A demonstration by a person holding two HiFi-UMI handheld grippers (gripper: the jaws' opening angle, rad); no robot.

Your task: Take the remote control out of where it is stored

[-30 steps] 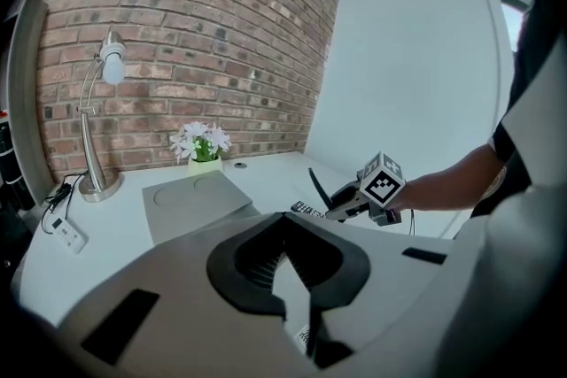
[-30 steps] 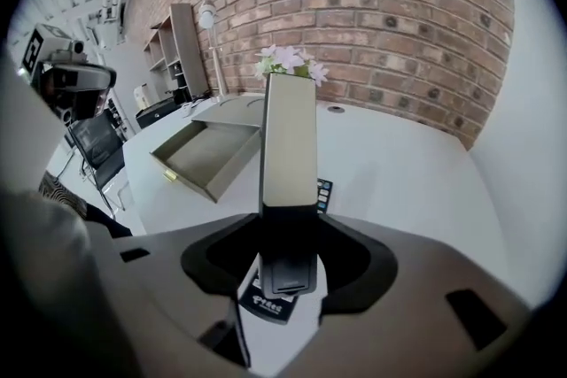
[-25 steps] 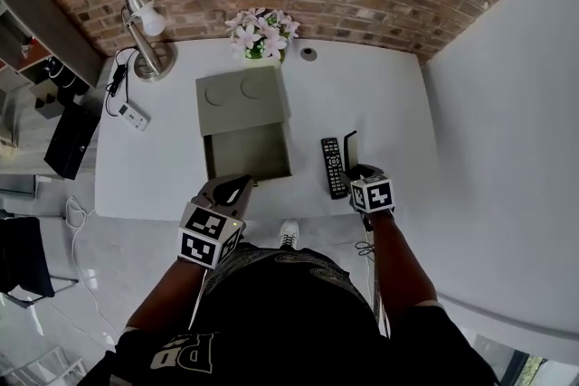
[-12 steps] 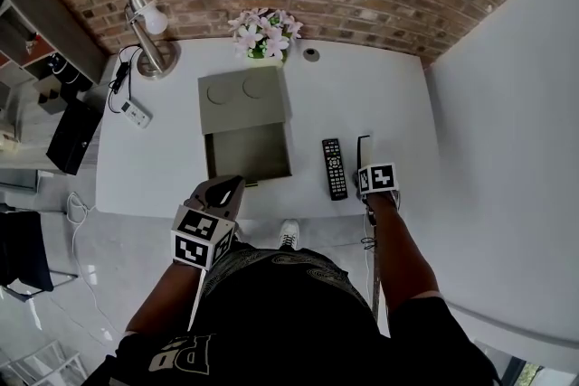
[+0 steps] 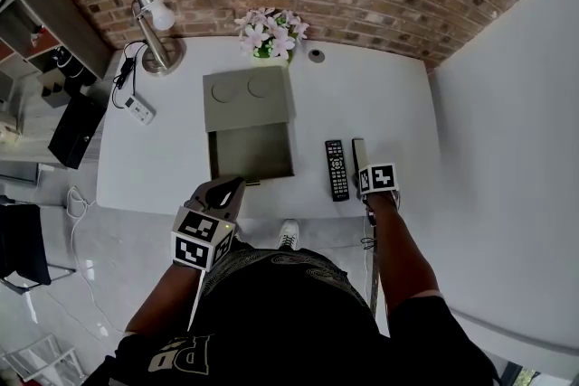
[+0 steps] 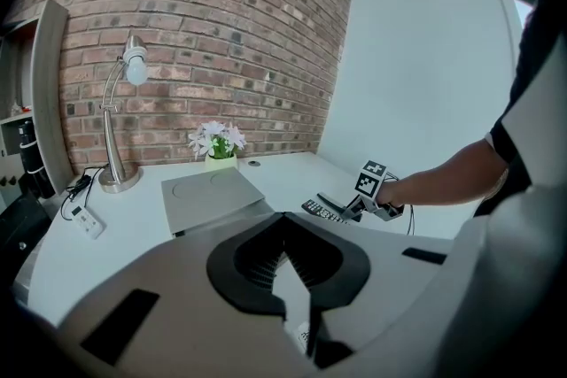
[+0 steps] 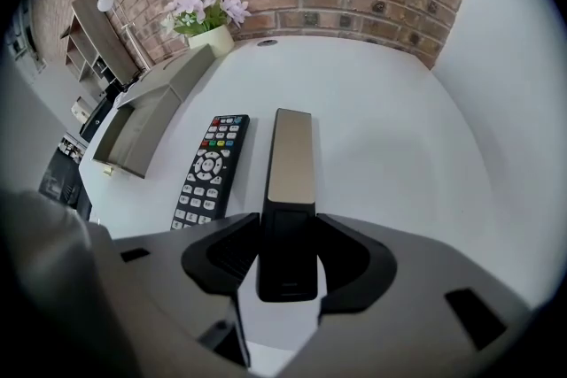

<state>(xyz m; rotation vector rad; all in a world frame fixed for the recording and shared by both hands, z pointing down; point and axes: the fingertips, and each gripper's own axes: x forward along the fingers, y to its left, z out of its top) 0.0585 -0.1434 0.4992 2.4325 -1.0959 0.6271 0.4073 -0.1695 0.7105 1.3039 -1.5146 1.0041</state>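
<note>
Silver-faced slim remote is lying flat on the worktop, its black end pinched in the right tool; the black remote is lying just left of that tool. Opening fully before backing off should avoid dragging it. Left tool is sitting closed, empty.

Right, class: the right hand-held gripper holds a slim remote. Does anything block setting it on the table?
Nothing visible does. The right hand-held gripper is shut on the slim remote; the table ahead and right of it is bare. The black remote lies alongside on its left.
</note>
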